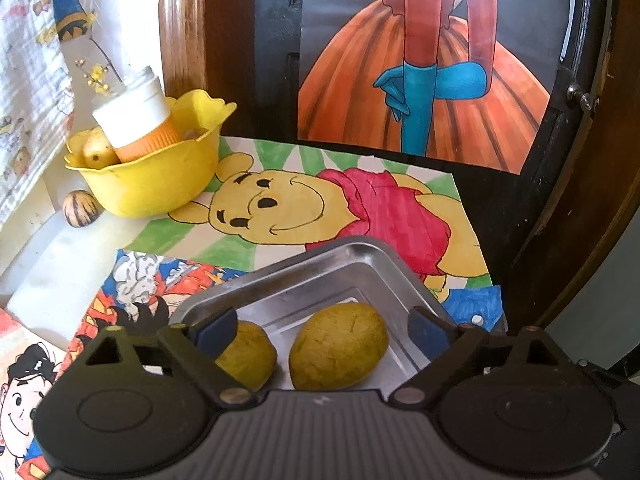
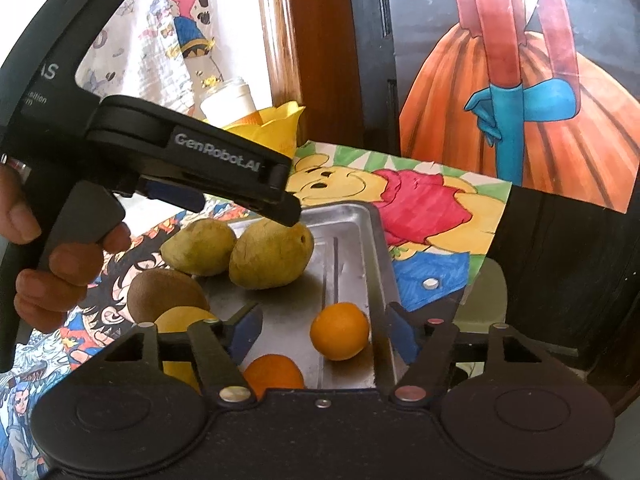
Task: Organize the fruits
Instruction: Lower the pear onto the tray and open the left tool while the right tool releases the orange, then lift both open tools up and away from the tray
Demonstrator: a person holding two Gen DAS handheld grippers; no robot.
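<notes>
Fruit fills the metal tray (image 2: 376,248) beneath both tools. The left hand-held gripper (image 1: 324,330) hovers spread and empty over two green-yellow mangoes (image 1: 340,346) near the tray's far corner; the right hand-held gripper (image 2: 322,332), likewise spread, frames an orange (image 2: 340,330) by the tray's right rim. A second orange (image 2: 274,372), a lemon-yellow fruit (image 2: 180,320) and a kiwi (image 2: 164,294) crowd the near-left corner.

Sorting seems well along, yet a yellow bowl (image 1: 160,184) at the worktop's far left edge holds one pale fruit (image 1: 98,152) (beside an orange-and-white bottle (image 1: 138,120)), and a striped nut-like thing (image 1: 80,208) lies outside it. "GenRobot.AI" is printed on the left tool.
</notes>
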